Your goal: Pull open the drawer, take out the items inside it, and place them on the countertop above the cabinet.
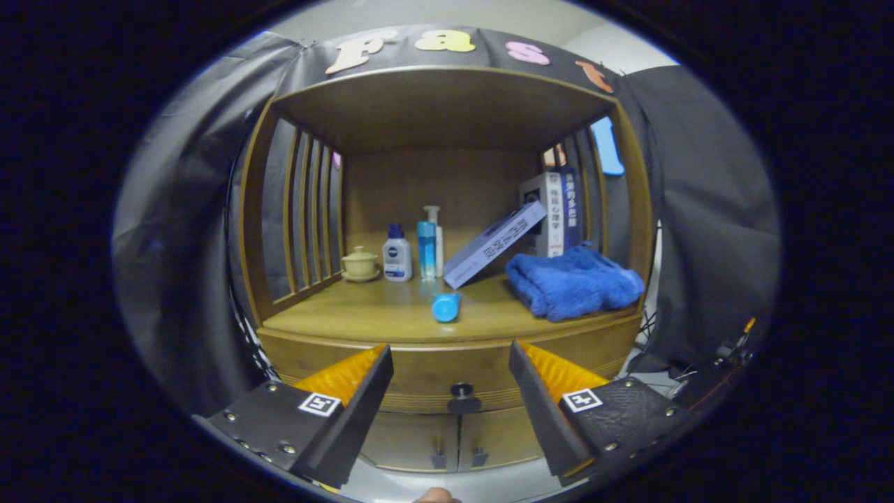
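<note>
Two fingers of gripper [450, 363] apart, empty; drawer [447, 370] shut, knob [462, 391] between them. Blue tube [445, 307] near countertop [363, 314] front edge; towel [573, 283] at right edge. Labels unreadable.

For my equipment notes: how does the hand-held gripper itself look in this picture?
The hand-held gripper has two wedge-shaped fingers with ribbed inner pads. Each finger sits on a dark block fixed by small round screws, and each block carries one square black-and-white marker. The surface of the right block looks textured. No cable on it can be made out.
</note>
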Tool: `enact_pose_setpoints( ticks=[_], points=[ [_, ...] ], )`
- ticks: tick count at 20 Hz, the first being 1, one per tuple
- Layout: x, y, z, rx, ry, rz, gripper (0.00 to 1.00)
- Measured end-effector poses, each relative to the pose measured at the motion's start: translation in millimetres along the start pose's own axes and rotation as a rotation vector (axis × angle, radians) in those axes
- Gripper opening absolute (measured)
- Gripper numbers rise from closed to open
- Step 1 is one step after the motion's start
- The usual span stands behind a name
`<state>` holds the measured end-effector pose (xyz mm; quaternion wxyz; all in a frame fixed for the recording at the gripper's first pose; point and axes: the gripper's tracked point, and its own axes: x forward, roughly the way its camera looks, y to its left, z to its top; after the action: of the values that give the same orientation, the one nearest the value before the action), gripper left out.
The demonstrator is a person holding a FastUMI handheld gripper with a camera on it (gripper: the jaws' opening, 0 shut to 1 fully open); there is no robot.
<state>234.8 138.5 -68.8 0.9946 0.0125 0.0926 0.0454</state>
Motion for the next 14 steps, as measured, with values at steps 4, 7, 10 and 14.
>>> enact_pose_setpoints(
  ticks=[4,7,10,14],
  points=[
    [-35,-38,37,-0.014,-0.071,-0.087,0.99],
    [-58,-51,60,-0.009,-0.116,-0.105,0.99],
    [-81,-61,69,-0.007,-0.14,-0.116,0.99],
    [-106,-68,70,-0.026,-0.14,-0.143,0.99]
  ],
)
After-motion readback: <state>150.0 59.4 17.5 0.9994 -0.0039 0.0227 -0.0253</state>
